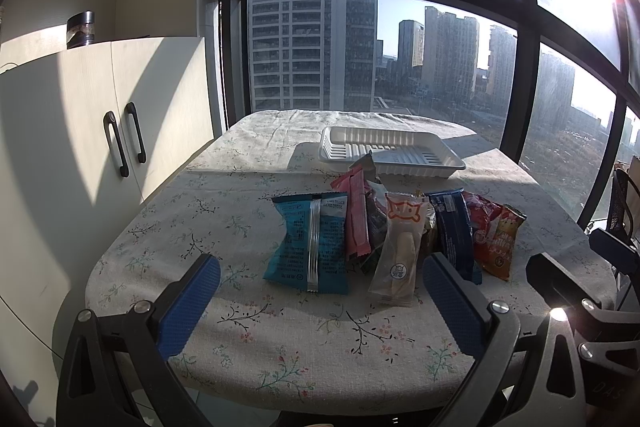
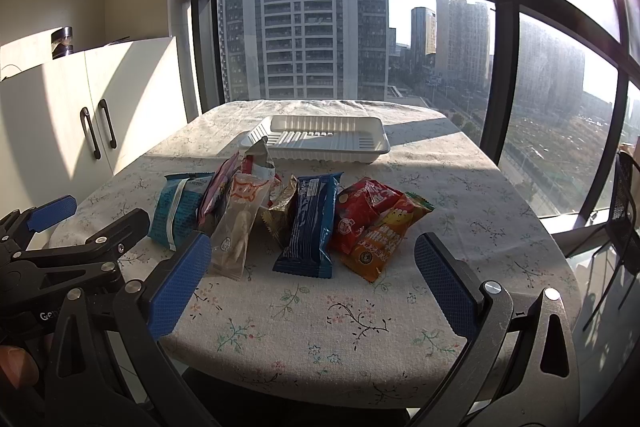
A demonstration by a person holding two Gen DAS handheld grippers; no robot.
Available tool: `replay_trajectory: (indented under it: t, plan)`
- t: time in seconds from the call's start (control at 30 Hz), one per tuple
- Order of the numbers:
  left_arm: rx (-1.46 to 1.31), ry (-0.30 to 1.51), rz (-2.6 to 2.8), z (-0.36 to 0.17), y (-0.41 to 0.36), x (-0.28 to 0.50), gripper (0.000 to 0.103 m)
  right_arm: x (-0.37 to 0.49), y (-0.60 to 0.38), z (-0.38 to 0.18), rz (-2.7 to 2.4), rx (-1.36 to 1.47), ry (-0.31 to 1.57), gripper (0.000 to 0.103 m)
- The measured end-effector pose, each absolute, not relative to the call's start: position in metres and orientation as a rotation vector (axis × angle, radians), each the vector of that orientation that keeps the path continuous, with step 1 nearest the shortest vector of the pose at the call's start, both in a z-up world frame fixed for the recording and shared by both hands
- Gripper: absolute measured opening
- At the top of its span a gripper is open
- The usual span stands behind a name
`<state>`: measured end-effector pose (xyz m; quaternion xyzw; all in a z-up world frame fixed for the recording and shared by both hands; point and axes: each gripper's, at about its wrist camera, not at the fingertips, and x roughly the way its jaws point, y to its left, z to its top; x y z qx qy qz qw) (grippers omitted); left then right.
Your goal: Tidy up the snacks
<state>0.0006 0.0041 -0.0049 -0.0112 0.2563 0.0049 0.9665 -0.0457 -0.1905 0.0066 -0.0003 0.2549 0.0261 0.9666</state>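
We've got both the left gripper and right gripper spread wide, holding nothing, hovering at the near counter edge. Snack packets sit piled mid-counter, white tray just behind, toward the window.

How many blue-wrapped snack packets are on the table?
2: a light blue packet at the pile's left end, and a dark blue packet right of centre. Others may be hidden underneath.

- High-rise flat, home setting: floor-to-ceiling window w/ apt towers outside
- Desk w/ floral cloth, far edge at the glass
- White cupboard on left, jar on top
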Motion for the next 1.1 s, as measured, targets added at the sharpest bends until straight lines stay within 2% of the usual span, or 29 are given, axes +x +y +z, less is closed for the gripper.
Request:
replay_trajectory:
  t: [1.1]
  plan:
    - [-0.021,0.522,0.012,-0.0075,0.0063,-0.0001,0.103,-0.0465,-0.1887,-0.0016,0.054,-0.003,0.523,0.103]
